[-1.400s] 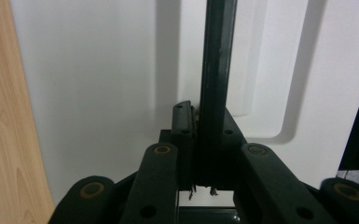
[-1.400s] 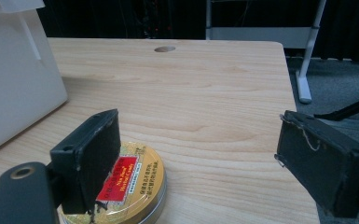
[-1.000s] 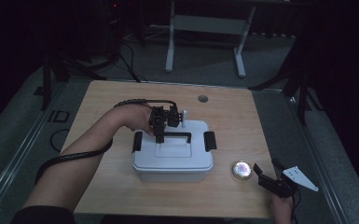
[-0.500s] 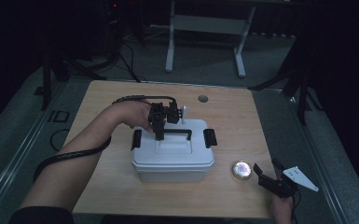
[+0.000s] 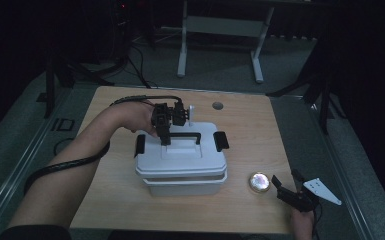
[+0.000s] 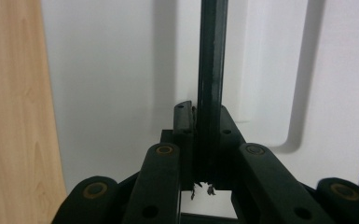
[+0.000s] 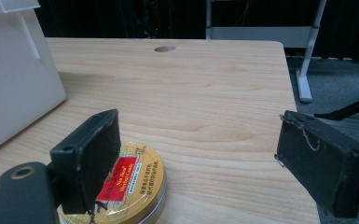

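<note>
My left gripper (image 5: 166, 134) is clamped on the black handle (image 5: 184, 135) of the white box's lid (image 5: 180, 159), which sits lifted just above the box (image 5: 185, 186) at mid-table. My right gripper (image 5: 291, 189) rests near the table's (image 5: 260, 125) right front corner, jaws wide apart, just beside a small round tin (image 5: 259, 182).

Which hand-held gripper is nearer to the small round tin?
Right. The right hand-held gripper is just beside the tin, jaws open. The left hand-held gripper grips the white box's black handle, farther away.
</note>
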A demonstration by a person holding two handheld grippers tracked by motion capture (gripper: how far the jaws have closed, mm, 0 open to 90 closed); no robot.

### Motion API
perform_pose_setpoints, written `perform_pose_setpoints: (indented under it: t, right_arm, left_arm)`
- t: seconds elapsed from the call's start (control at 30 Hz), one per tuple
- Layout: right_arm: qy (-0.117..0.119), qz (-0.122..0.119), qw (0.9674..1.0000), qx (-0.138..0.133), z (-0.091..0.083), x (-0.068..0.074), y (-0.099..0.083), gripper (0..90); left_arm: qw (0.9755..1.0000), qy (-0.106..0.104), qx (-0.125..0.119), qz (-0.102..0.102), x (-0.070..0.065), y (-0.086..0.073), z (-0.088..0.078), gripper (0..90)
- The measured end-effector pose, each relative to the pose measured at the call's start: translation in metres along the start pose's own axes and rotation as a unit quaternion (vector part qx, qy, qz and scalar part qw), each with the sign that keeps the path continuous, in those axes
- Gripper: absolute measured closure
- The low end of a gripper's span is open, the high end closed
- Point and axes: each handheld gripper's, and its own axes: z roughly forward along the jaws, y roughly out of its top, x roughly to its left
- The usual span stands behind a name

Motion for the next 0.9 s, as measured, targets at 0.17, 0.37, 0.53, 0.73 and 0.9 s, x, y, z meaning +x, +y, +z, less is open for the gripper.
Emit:
perform_pose_setpoints:
  t: [0.17,0.37,0.53,0.73,0.9]
  right_arm:
    - [-0.001,-0.001,1.0000,0.000,0.000,0.000,0.000,13.1]
    - [-0.002,-0.001,1.0000,0.001,0.000,0.000,0.000,13.2]
    - [-0.002,-0.001,1.0000,0.001,0.000,0.000,0.000,13.2]
    - [-0.004,-0.002,1.0000,-0.001,0.000,0.001,0.000,13.2]
    - [-0.004,-0.003,1.0000,-0.001,0.000,0.001,0.000,13.1]
  left_arm:
    - [0.9999,0.001,-0.006,-0.011,0.000,-0.014,-0.006,83.2]
    - [0.9997,0.002,-0.005,-0.024,-0.001,-0.034,-0.009,83.1]
    - [0.9992,0.003,-0.012,-0.037,-0.001,-0.052,-0.010,83.2]
    - [0.9983,0.004,-0.012,-0.057,0.000,-0.078,-0.010,83.2]
    - [0.9968,0.000,-0.009,-0.080,-0.001,-0.103,-0.011,83.2]
